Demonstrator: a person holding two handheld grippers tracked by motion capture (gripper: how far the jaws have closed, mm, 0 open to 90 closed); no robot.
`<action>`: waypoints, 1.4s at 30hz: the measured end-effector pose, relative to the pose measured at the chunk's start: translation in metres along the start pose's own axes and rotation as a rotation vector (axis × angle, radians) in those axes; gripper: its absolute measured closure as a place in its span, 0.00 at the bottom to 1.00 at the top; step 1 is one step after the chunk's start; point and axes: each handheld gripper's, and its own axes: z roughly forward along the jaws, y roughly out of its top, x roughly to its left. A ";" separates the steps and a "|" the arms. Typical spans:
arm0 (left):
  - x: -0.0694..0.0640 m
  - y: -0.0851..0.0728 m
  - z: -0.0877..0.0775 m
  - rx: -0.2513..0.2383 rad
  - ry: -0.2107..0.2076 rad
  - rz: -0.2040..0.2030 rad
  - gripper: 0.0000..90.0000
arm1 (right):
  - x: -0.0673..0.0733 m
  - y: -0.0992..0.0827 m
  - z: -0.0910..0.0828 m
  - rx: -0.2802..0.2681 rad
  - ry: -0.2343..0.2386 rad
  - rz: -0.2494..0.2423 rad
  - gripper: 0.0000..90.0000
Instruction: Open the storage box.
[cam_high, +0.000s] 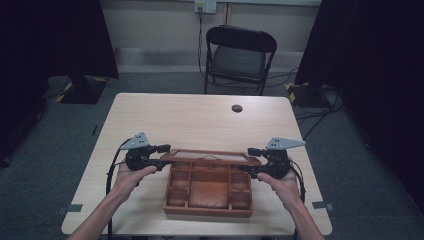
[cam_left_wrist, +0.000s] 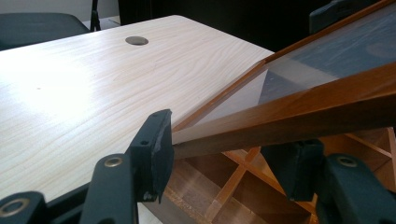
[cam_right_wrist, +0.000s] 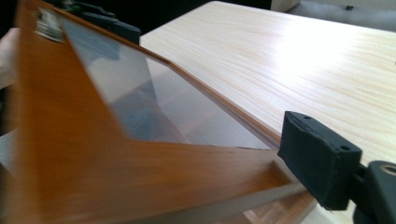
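A brown wooden box (cam_high: 207, 207) with several compartments lies near the table's front edge. Its glass-paned lid (cam_high: 210, 156) is hinged at the back and stands partly raised. My left gripper (cam_high: 165, 155) clamps the lid's left frame edge, and my right gripper (cam_high: 248, 159) clamps its right edge. In the left gripper view the lid frame (cam_left_wrist: 289, 116) runs between the two jaws of the left gripper (cam_left_wrist: 224, 156), above the open compartments (cam_left_wrist: 243, 186). In the right gripper view one fingertip (cam_right_wrist: 317, 161) presses the lid frame (cam_right_wrist: 140, 177); the other jaw is hidden behind the wood.
The light wooden table (cam_high: 200, 120) has a round cable hole (cam_high: 237, 108) toward its far edge. A black folding chair (cam_high: 239, 57) stands beyond the table. Dark curtains flank both sides, and cables trail over the grey floor at the right.
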 end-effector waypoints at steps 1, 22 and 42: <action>0.001 0.000 0.001 0.001 0.003 -0.001 0.48 | -0.005 -0.002 0.005 0.010 -0.007 0.011 0.30; 0.008 0.007 0.020 -0.033 0.008 -0.005 0.50 | -0.026 -0.001 0.015 -0.038 -0.010 0.071 0.40; 0.014 0.007 0.020 -0.043 -0.006 -0.025 0.56 | -0.040 0.005 0.027 -0.036 0.013 0.081 0.40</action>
